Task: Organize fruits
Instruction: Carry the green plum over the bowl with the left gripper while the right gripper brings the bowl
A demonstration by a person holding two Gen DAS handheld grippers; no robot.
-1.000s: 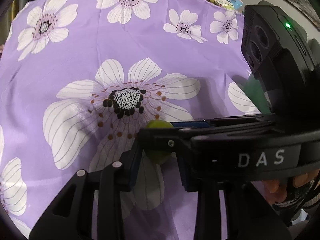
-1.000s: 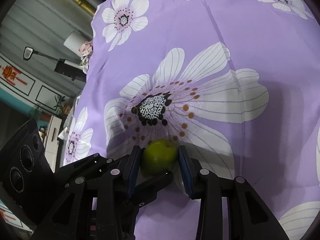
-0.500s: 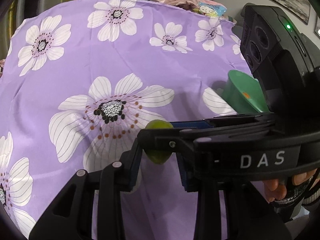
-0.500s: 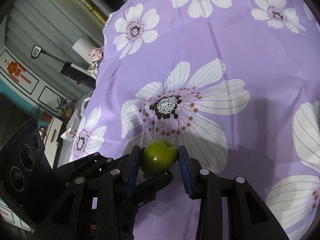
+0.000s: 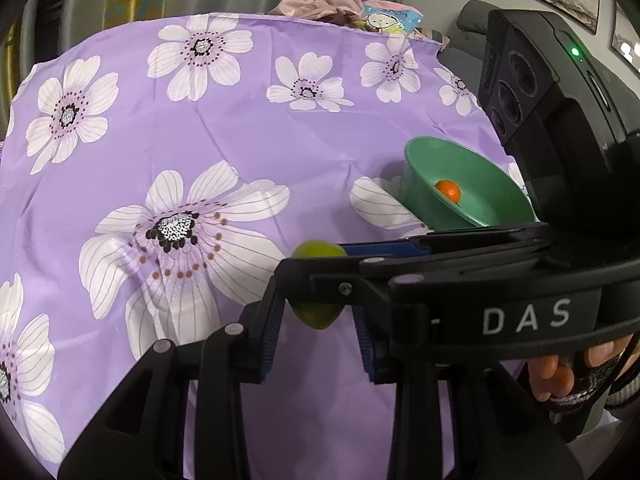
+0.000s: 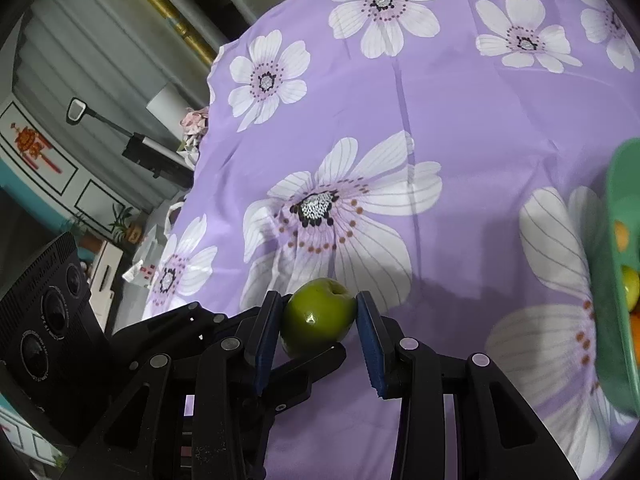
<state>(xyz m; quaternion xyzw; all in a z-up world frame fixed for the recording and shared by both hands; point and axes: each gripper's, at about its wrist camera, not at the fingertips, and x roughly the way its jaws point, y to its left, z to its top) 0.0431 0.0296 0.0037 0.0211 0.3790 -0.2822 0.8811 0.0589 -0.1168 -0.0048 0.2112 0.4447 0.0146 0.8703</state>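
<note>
Grippers sat nearest, both black w/ blue pads, crossed over one fruit. Right gripper point(image 6: 319, 320) had its jaws drawn in narrow, pads pressed to either side of a green apple point(image 6: 319, 317), stem dimple facing up and away. Left gripper point(image 5: 318, 322) came at the same apple point(image 5: 317, 316) from the side; its jaws were also narrow, w/ one finger of the right tool lying straight across in front of them (so most of the fruit was hidden in that view, just a green top and bottom peeking out). Whether the left pads actually pressed the apple or only bracketed it, couldn't tell. A gloved hand point(image 5: 576, 372) showed at the lower right, wrapped round the right tool's handle, bare fingertips visible.

Apple hung clear above the purple cloth point(image 5: 248, 128), a sheet printed w/ big white flowers, a soft shadow lying on the cloth below and to the right of it.

Further out, right of the apple, stood a green bowl point(image 5: 416, 184) on the cloth. An orange fruit point(image 5: 447, 191) lay inside against the near wall. From the right wrist cam the bowl's rim point(image 6: 616, 184) was cut off at the frame edge, w/ bits of orange and yellow-green fruit inside, too clipped to name.

Past the cloth's far edge: a heap of pinkish fabric point(image 5: 320, 0), curtains, framed pics on the wall.
</note>
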